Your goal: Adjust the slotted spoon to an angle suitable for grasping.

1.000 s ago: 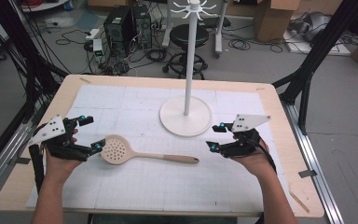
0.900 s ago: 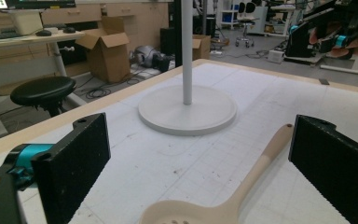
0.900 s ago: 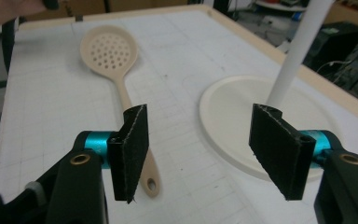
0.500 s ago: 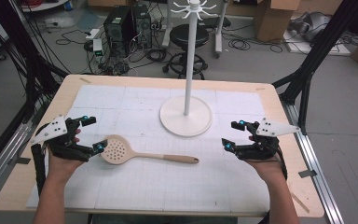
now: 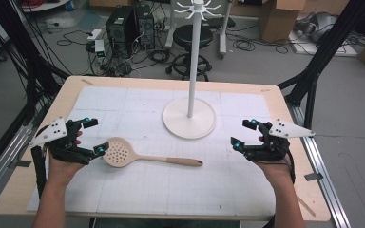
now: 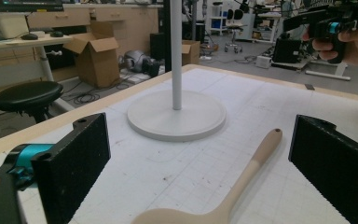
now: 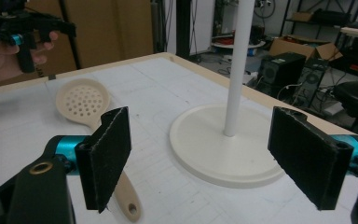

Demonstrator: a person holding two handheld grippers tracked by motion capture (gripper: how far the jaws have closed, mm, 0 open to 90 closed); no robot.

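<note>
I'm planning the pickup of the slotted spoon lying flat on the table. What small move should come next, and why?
Probably ease the left tongs forward and down over the slotted spoon. They stand open, nothing between them, right beside its perforated bowl, while the open right tongs are well clear of the handle end.

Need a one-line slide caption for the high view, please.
Two open grippers, left and right, flank a slotted spoon lying before a white stand.

Your right gripper (image 5: 244, 134) drew away from the slotted spoon (image 5: 138, 155) handle end, slid out toward the right edge of the table (image 5: 290, 102), its jaws opened wider with nothing between them, your right forearm swung outward with it.
</note>
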